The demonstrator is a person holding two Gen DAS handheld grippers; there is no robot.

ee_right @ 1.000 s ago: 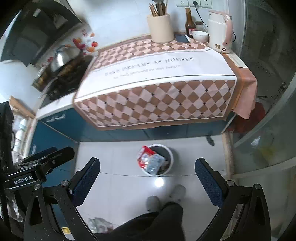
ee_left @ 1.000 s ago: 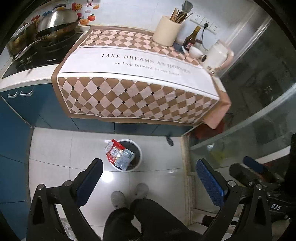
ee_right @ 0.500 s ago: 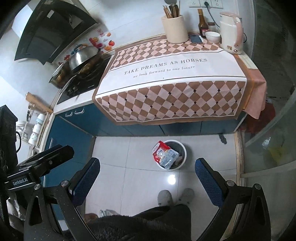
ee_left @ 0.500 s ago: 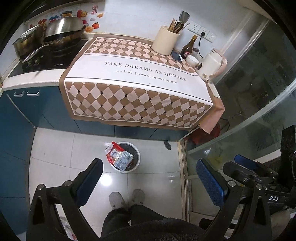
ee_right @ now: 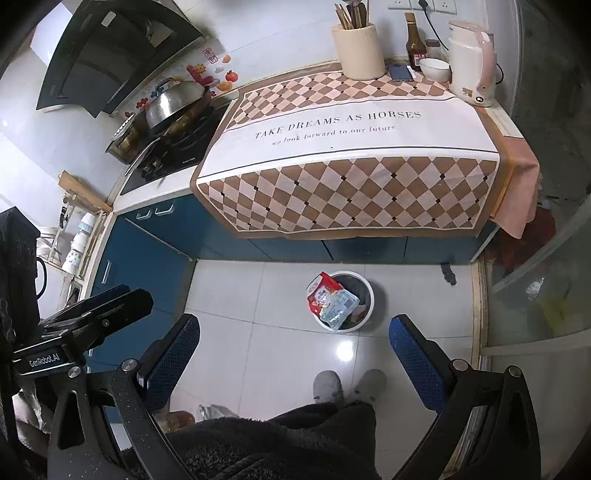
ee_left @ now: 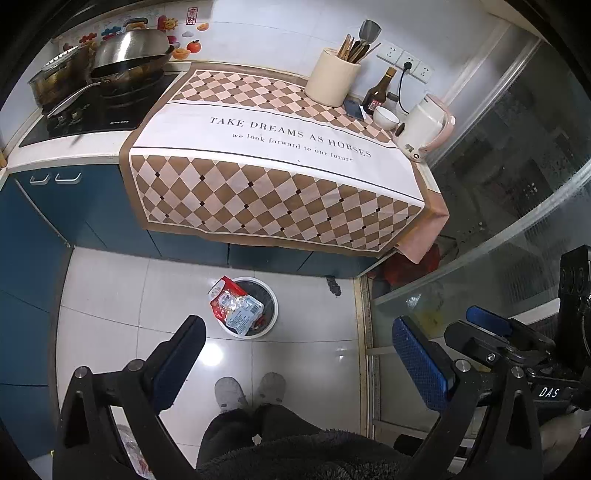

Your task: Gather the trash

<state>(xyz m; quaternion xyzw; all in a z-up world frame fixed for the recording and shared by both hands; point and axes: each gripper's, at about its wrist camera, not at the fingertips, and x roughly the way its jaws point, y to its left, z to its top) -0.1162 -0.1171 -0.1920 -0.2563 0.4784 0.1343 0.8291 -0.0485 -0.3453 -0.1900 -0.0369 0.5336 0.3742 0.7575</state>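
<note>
Red and clear plastic wrappers (ee_left: 236,306) lie crumpled atop the round white bin (ee_left: 271,321) on the tiled floor (ee_left: 110,295). The left gripper (ee_left: 295,354) and right gripper (ee_right: 293,350) hang above it, jaws wide apart, empty.

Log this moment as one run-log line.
left gripper: open, empty | right gripper: open, empty | wrappers: in bin

a small kitchen with white wall tiles (ee_left: 258,33) and a glossy pale tiled floor (ee_right: 273,295) that catches a bright spot of ceiling light. blue cabinets (ee_left: 44,229) carry a white surface (ee_left: 66,147), most of it draped in a brown and pink checked cloth (ee_right: 351,147). a black hob (ee_left: 92,110) sits at the left end under a dark extractor hood (ee_right: 103,59). wall sockets (ee_left: 406,61) sit above the right end. a glass partition (ee_left: 517,184) closes the right side.
</note>
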